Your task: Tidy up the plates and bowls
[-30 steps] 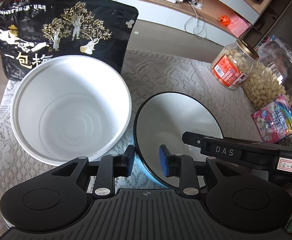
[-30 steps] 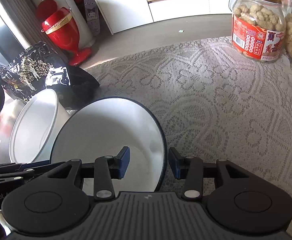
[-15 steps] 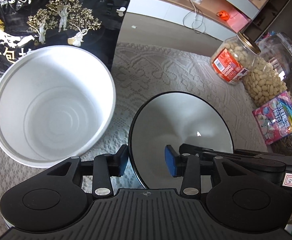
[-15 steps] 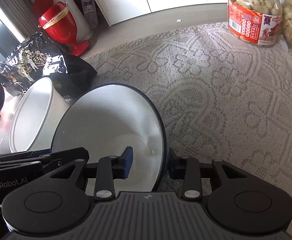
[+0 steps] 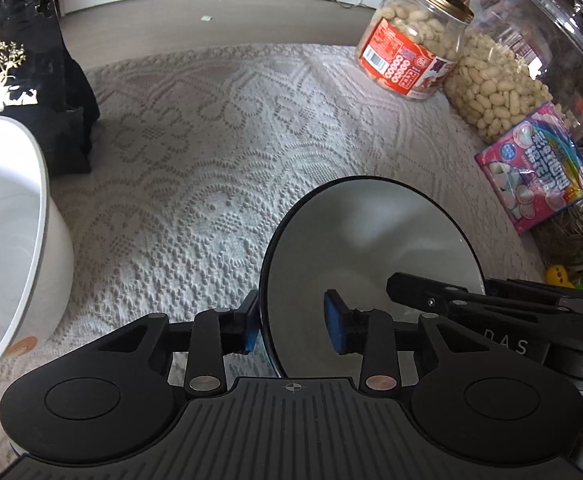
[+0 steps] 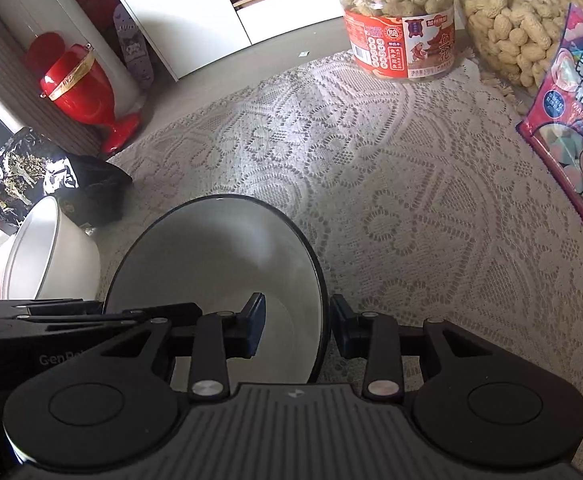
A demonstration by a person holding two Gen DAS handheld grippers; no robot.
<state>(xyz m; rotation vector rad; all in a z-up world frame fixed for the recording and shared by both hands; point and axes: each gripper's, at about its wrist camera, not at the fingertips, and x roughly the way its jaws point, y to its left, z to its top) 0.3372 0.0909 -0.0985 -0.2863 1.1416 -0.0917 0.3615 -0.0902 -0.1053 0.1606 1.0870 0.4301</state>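
We count two bowls: a dark-rimmed bowl (image 5: pixel 371 248) with a white inside, and a larger white bowl (image 5: pixel 7 240) well apart from it on the left. There are two peanut containers, a red-labelled peanut jar (image 5: pixel 411 48) and a clear lidded jar of peanuts (image 5: pixel 531 60) just beside it, plus one pink marshmallow bag (image 5: pixel 535 168) and one black snack pouch (image 5: pixel 15 68) behind the white bowl.

We hold both grippers steeply downward over the dark-rimmed bowl, one on each side. Our left gripper (image 5: pixel 291 326) straddles the bowl's left rim; its jaws have just been closing, and while the outer pad sits at the wall, the inner blue pad stands clear inside the bowl, so it is not clamped. Our right gripper (image 6: pixel 297 330) is closed on the right rim of that same bowl (image 6: pixel 215 256), one pad inside and one outside, holding it. In its view the left gripper's black body (image 6: pixel 31 328) enters from the left.

The bowl sits near the middle of a table under a white lace tablecloth (image 5: pixel 219 152). Beyond the table we see a grey floor, white cabinets (image 6: pixel 171 12) and a red bin (image 6: pixel 79 88).
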